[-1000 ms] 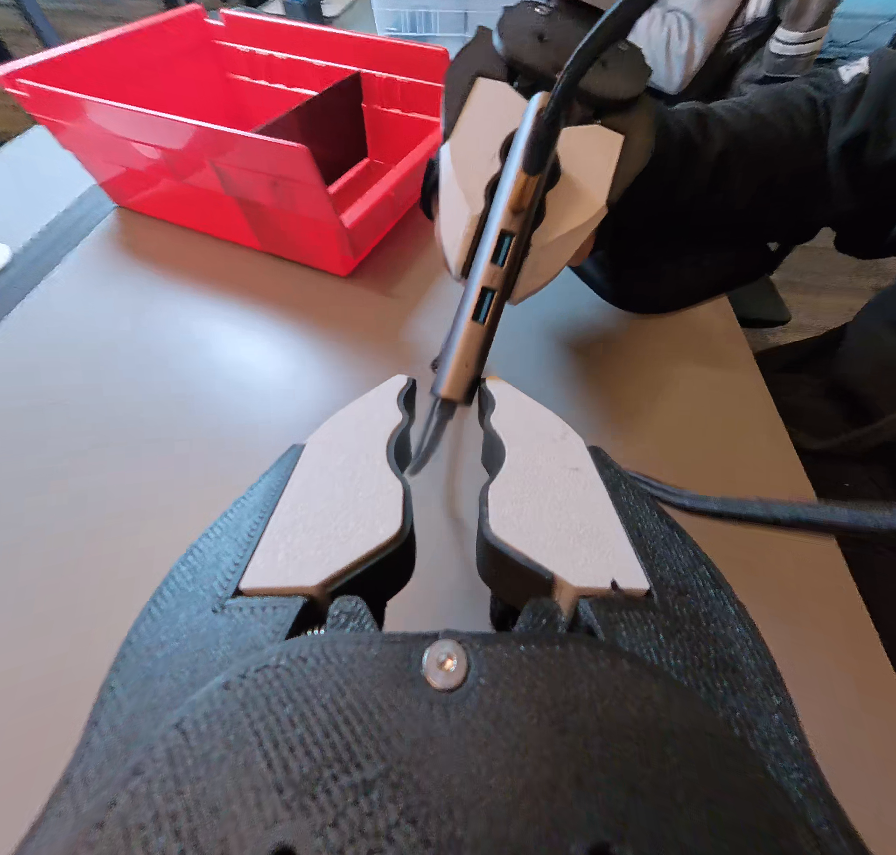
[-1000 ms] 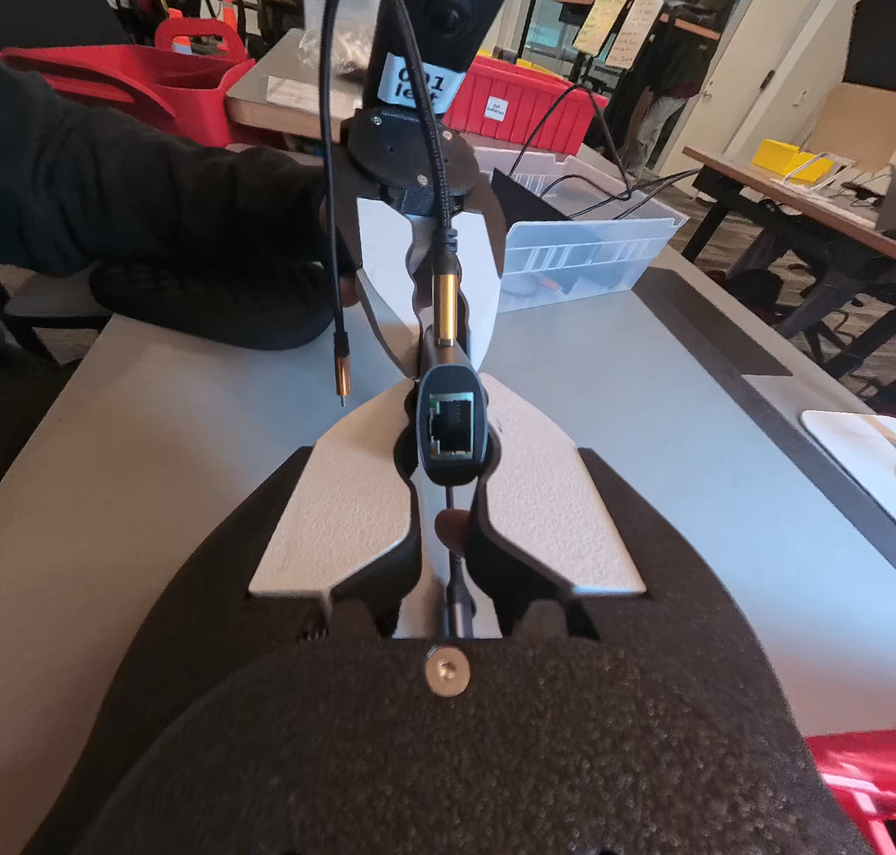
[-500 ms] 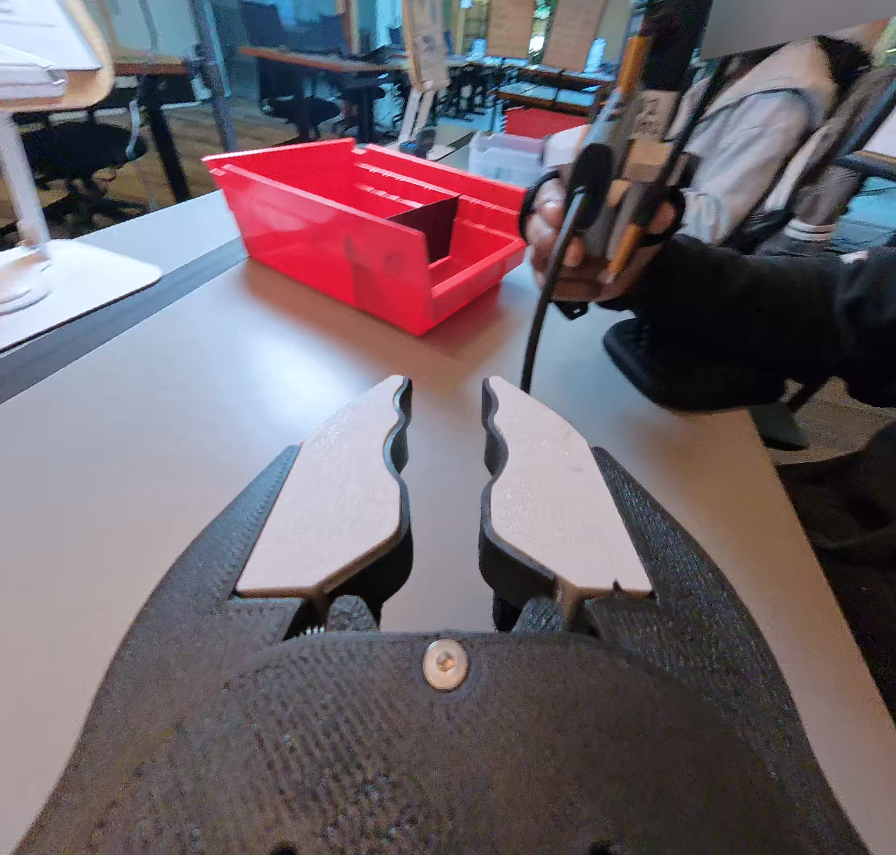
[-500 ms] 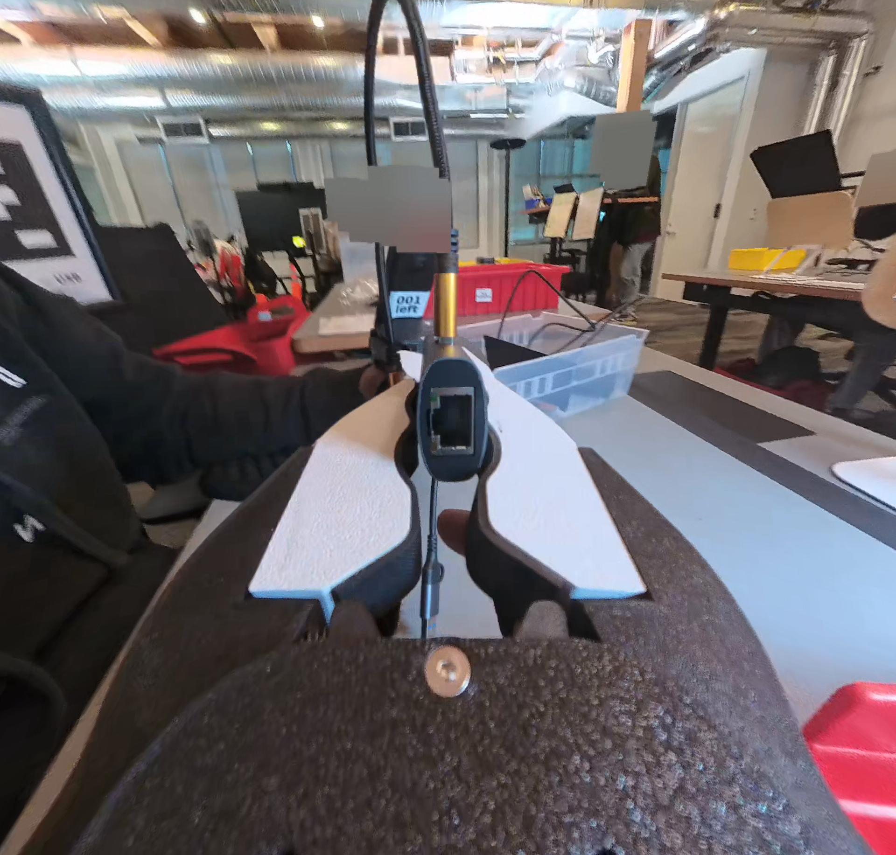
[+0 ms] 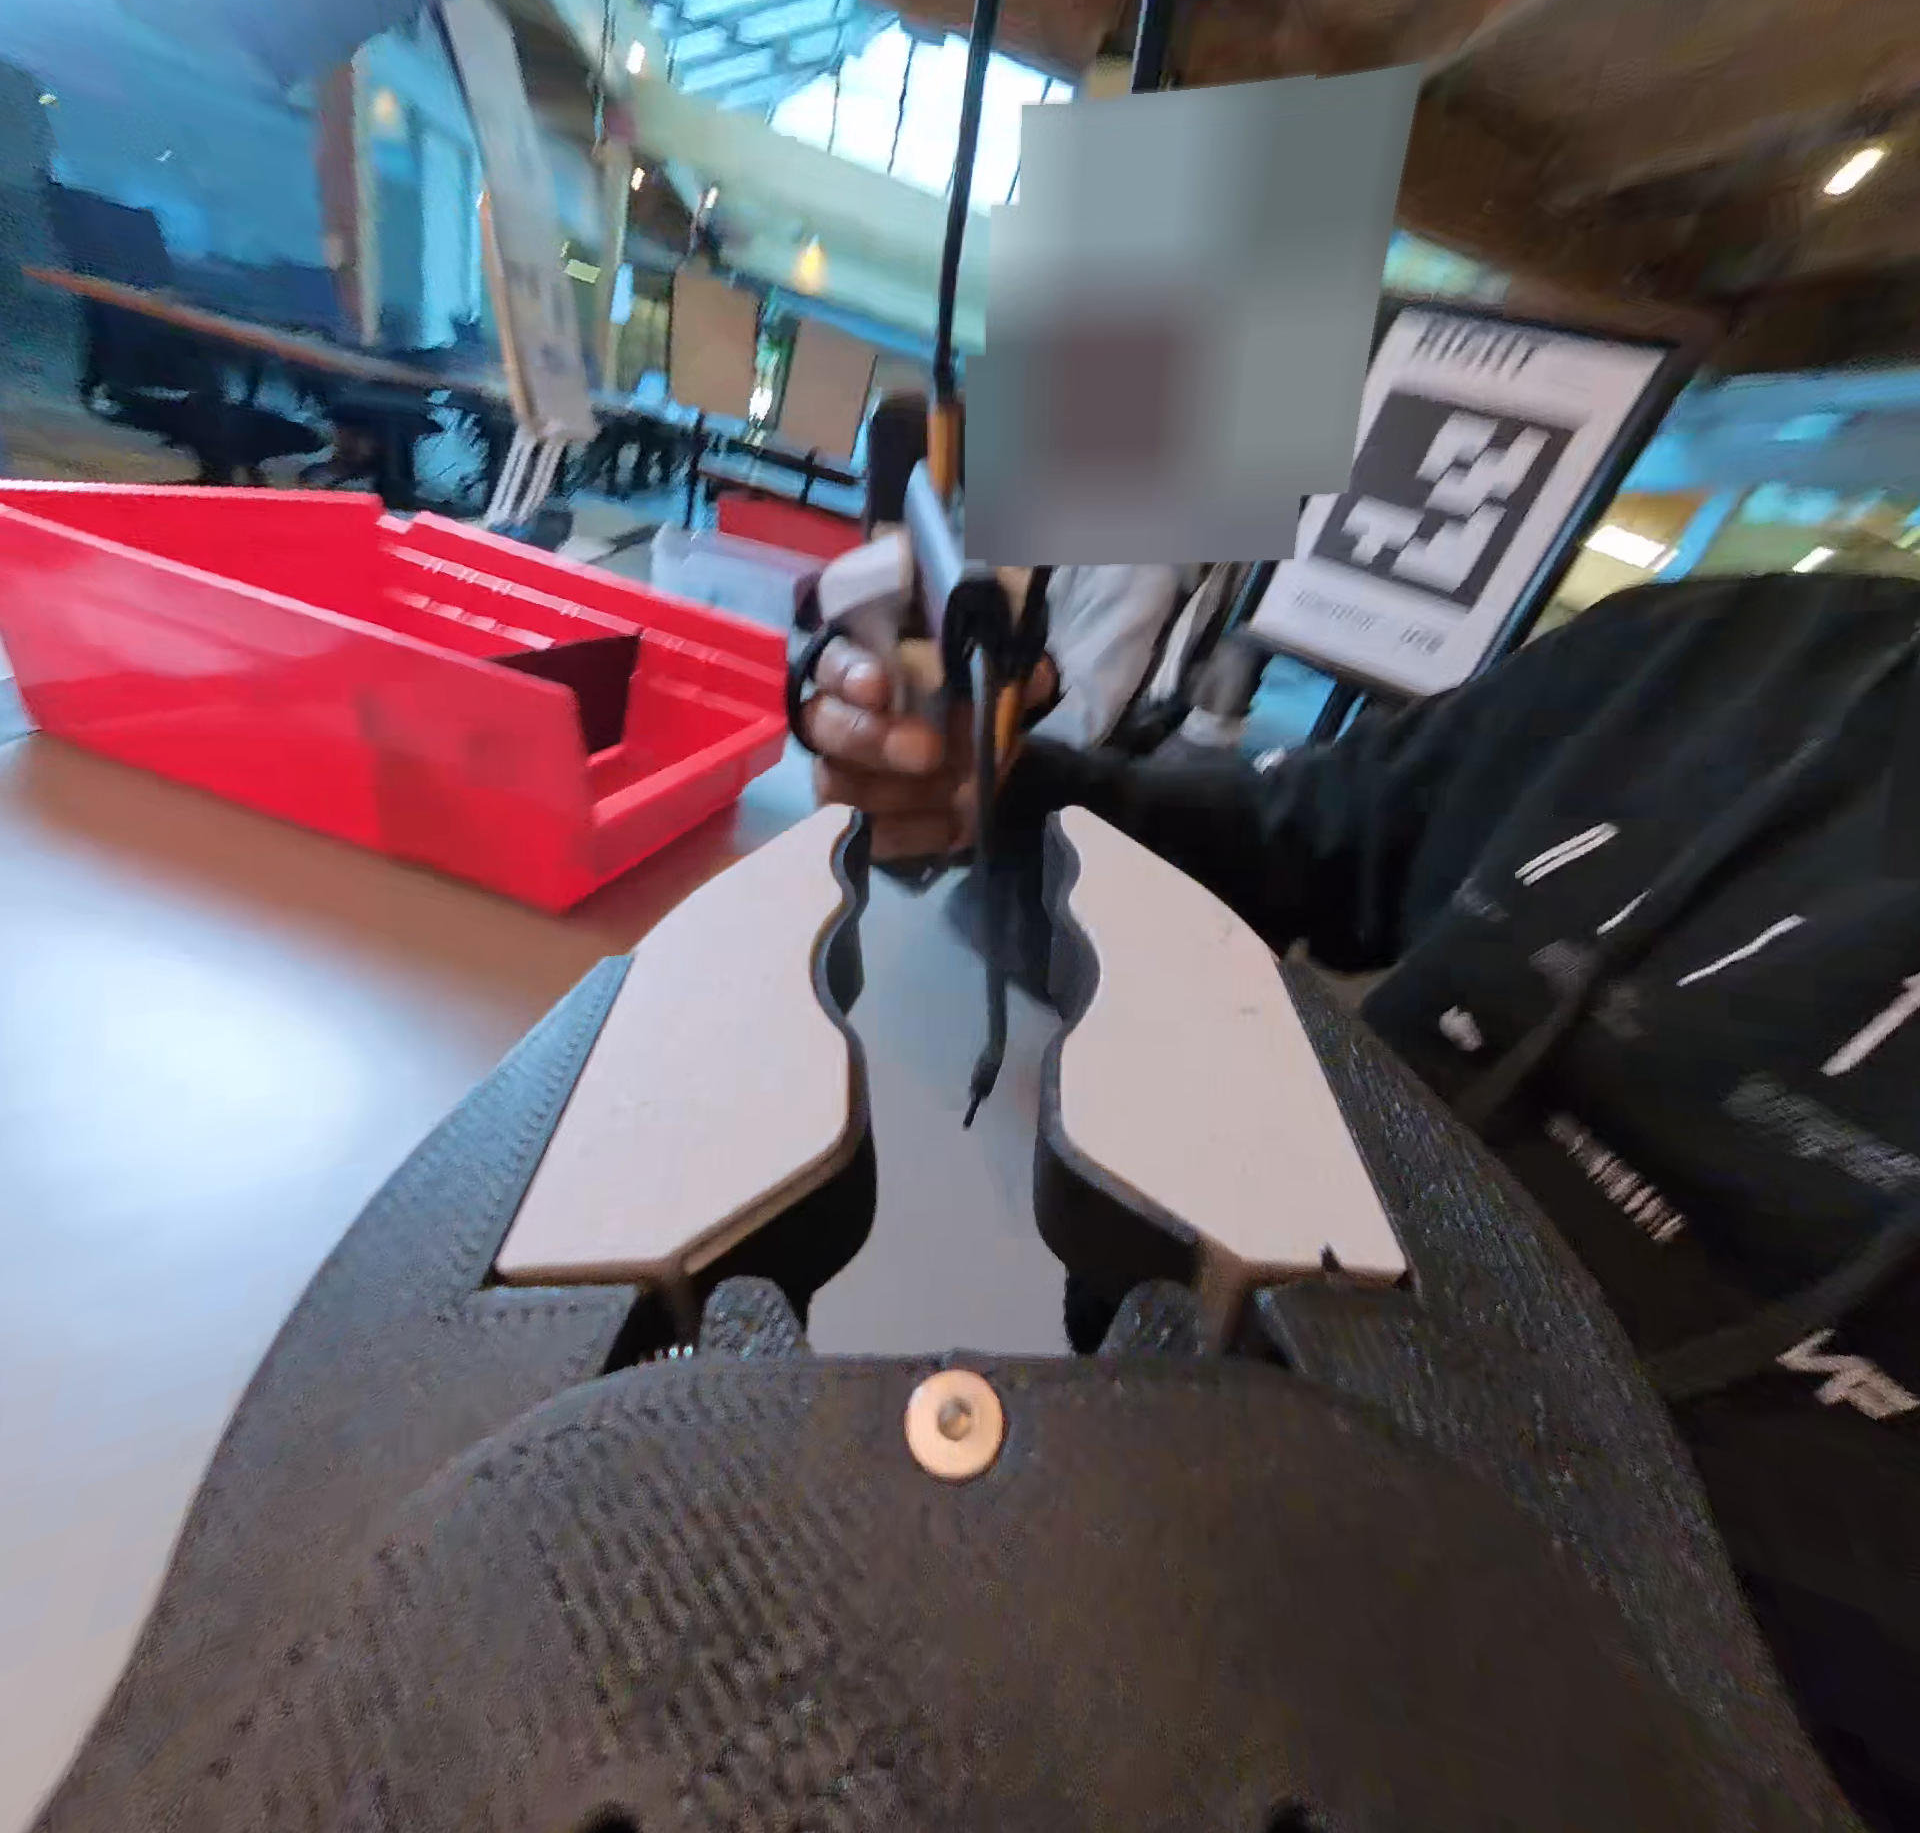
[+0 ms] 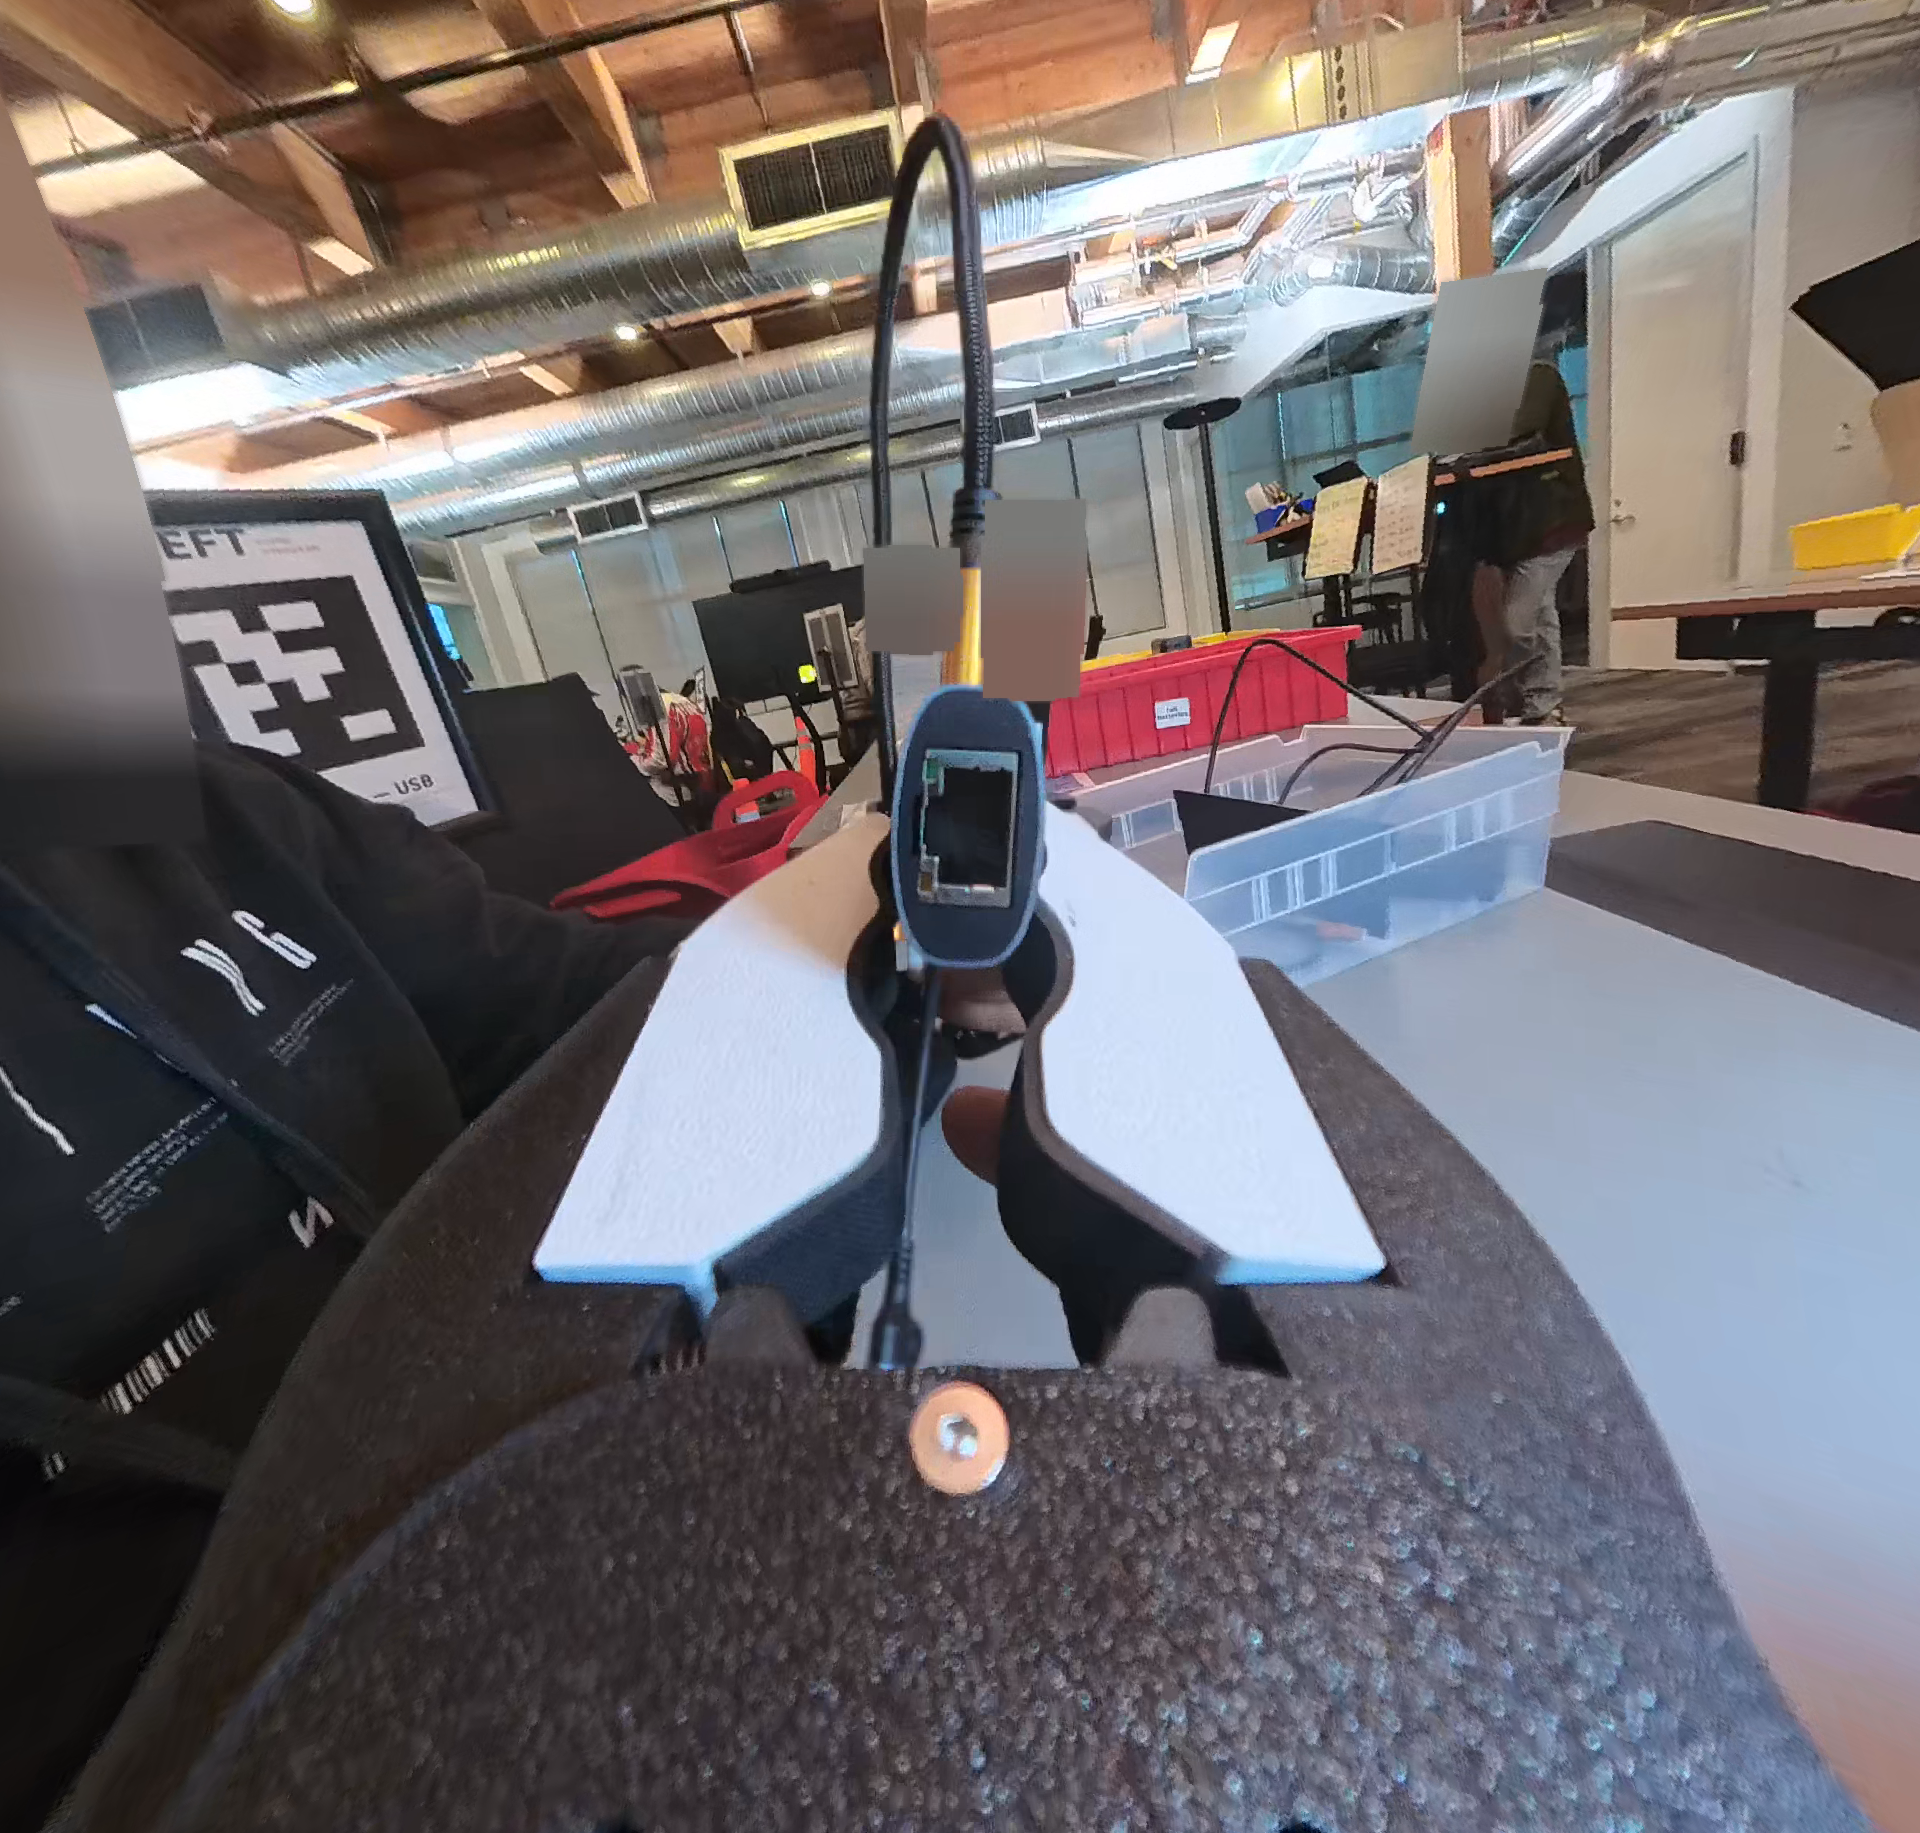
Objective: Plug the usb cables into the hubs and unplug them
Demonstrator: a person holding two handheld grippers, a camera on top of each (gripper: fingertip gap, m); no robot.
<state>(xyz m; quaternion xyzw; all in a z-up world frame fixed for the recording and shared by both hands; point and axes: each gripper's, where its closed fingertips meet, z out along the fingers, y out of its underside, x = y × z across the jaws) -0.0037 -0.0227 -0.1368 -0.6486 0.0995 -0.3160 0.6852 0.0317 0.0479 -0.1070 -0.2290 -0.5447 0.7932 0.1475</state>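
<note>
Gripping the hub [image 6: 966, 845] at its tips, the right gripper [image 6: 961, 910] points it above a grey table [image 6: 1558, 1108], a gold-plugged cable [image 6: 971, 578] arching from it. Left gripper [image 5: 951, 962] gapes empty over the tabletop; beyond lie a red bin [image 5: 416, 703], a clear bin [image 6: 1371, 838], desks, and ceiling ducts.
</note>
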